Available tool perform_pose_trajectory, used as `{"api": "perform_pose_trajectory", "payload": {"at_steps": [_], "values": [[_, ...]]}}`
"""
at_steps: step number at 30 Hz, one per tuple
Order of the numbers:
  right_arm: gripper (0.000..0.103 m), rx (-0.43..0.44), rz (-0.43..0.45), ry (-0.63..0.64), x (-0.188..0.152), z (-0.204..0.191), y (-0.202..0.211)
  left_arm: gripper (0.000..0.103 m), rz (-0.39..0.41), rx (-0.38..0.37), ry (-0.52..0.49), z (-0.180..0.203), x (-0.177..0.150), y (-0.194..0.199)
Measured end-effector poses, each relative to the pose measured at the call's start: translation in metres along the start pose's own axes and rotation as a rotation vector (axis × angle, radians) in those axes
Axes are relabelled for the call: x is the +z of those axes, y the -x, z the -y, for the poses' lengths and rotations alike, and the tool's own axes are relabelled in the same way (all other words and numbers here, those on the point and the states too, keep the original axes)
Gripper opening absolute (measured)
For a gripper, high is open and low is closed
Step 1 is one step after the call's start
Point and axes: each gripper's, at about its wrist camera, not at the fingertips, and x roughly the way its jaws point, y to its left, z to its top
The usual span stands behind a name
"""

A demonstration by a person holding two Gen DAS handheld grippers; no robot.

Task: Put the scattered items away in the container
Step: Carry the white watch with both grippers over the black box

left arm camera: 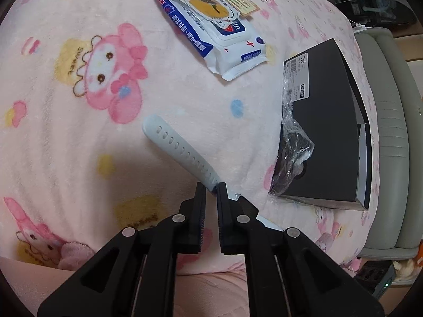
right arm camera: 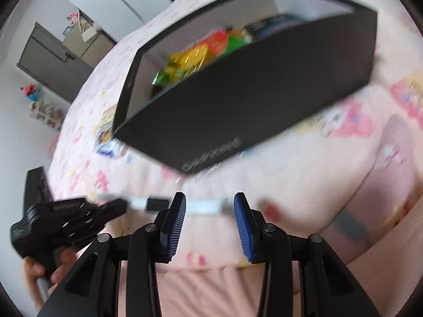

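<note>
Watch strap [left arm camera: 179, 149] (pale blue, perforated) is clamped near its end between the left gripper [left arm camera: 211, 192] fingers, above the pink blanket [left arm camera: 66, 137]. Beside it stands the black shoebox [left arm camera: 327, 132]. Right gripper [right arm camera: 209, 206] fingers are spread apart, empty.

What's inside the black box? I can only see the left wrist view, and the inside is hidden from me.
Observer: The black box is open on top. Colourful packets, yellow, green and orange, lie inside, though they look blurred.
Operator: Is the other hand-held gripper holding something?
Observer: No. The right hand-held gripper is open and gripping nothing.
Operator: Who holds mine?
Observer: A hand is wrapped around the handle of the left hand-held gripper, the one pinching the pale-handled tool.
</note>
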Motion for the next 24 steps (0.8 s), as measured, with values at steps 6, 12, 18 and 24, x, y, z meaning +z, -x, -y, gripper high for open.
{"api": "perform_pose_trajectory", "payload": {"at_steps": [6, 12, 18, 24], "values": [[0.034, 0.046, -0.049, -0.095, 0.001, 0.004, -0.033, 0.014, -0.049, 0.002, 0.021, -0.005, 0.001, -0.011], [0.033, 0.058, -0.033, -0.192, 0.006, 0.012, -0.065, 0.014, -0.053, 0.011, 0.036, -0.008, 0.011, -0.021], [0.003, 0.108, -0.002, -0.06, 0.008, -0.016, -0.044, 0.002, -0.003, -0.047, -0.116, 0.008, -0.007, 0.002], [0.003, 0.155, 0.14, 0.107, 0.018, -0.042, 0.032, 0.002, 0.036, -0.133, -0.219, 0.031, -0.036, 0.03]]}}
